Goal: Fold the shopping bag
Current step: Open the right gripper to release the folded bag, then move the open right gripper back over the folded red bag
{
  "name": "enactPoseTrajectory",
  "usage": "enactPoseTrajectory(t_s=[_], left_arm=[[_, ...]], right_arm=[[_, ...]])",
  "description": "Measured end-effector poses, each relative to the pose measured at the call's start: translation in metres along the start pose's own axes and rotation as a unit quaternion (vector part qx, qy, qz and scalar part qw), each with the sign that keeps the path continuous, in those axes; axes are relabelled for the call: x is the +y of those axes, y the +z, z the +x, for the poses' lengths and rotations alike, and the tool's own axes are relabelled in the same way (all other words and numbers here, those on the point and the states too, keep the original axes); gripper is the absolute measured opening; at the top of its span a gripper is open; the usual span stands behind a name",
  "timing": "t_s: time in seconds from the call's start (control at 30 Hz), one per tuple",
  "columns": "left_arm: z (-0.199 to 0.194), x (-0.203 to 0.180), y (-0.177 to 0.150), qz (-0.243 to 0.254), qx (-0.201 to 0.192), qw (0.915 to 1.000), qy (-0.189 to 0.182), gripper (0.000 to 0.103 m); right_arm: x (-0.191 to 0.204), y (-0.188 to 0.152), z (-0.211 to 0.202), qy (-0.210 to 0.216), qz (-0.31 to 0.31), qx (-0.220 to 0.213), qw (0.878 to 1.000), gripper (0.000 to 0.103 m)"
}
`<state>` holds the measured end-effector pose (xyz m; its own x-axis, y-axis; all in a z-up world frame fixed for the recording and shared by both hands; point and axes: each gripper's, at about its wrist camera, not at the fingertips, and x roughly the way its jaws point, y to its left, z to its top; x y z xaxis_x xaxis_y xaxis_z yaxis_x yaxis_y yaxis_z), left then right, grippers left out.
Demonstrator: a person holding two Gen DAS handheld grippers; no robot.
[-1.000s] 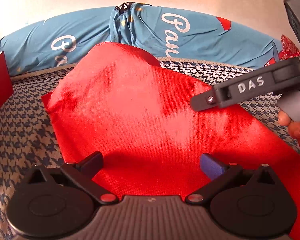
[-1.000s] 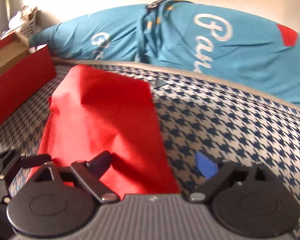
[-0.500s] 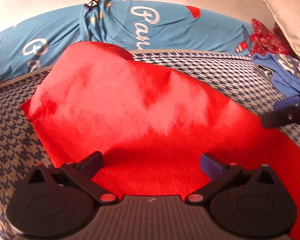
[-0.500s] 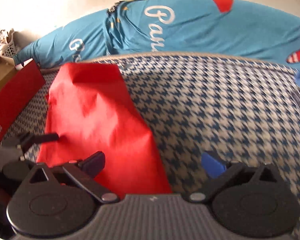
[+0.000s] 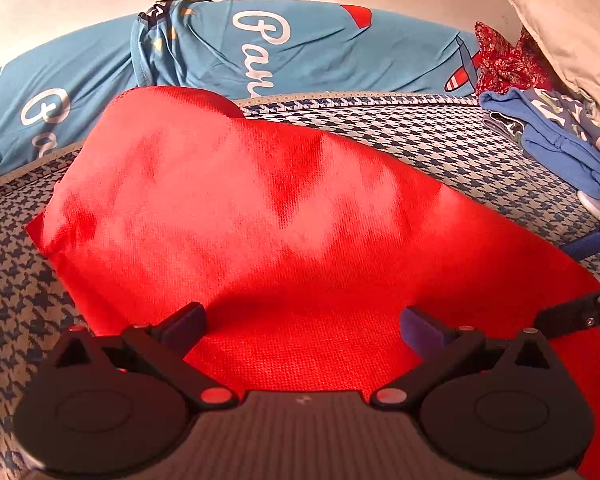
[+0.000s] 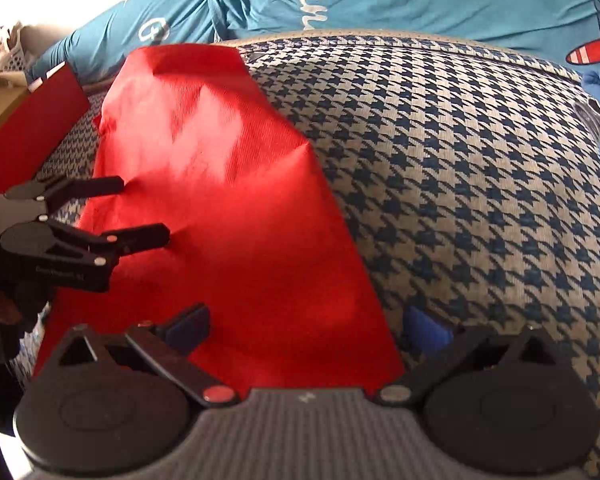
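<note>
Left tongs (image 5: 302, 326) are spread wide, both fingers low over the near edge of the red shopping bag (image 5: 260, 232), holding nothing. Right tongs (image 6: 308, 326) are likewise spread, straddling the bag's near right corner: the left finger sits over red fabric, the blue-padded right finger (image 6: 426, 330) over the bare cover just beside the bag's right edge. In the right wrist view the left tongs enter from the left side, fingers apart, tips at the bag's left edge. The bag lies mostly flat on a bed with a blue-and-white houndstooth cover (image 6: 480, 180), running from near to far with soft creases and a raised fold at its far end. Left of the bag, a red box (image 6: 32, 132) lies on the bed, well apart from it. To the far right lies a heap of blue and red clothing (image 5: 548, 132) and a pale pillow (image 5: 572, 28). Beyond the bag, a blue bolster with white lettering (image 5: 260, 48) runs along the wall.
</note>
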<state>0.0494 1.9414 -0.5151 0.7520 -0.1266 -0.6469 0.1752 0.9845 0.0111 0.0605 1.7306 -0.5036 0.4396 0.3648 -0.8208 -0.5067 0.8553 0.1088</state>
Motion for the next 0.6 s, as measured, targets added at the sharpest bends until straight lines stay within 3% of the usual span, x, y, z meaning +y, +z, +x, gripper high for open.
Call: enactPoseTrajectory(t_s=[0.17,0.23,0.37,0.6], left_arm=[[0.001,-0.002,0.002,-0.002,0.002,1.0,0.007,0.103],[0.002,-0.003,0.002,-0.004,0.001,0.9999,0.01,0.103],[0.003,-0.006,0.002,-0.01,0.0,0.9999,0.004,0.103],[0.004,-0.022,0.007,-0.026,-0.006,0.9988,-0.042,0.103]], right_arm=[[-0.004,0.001,-0.005,-0.004,0.007,-0.023,1.0,0.05],[-0.008,0.003,-0.006,-0.003,0.015,-0.029,0.999,0.042],[-0.01,0.006,-0.009,-0.012,0.008,-0.042,0.999,0.028],[-0.014,0.023,-0.01,-0.059,-0.014,-0.081,0.995,0.025]])
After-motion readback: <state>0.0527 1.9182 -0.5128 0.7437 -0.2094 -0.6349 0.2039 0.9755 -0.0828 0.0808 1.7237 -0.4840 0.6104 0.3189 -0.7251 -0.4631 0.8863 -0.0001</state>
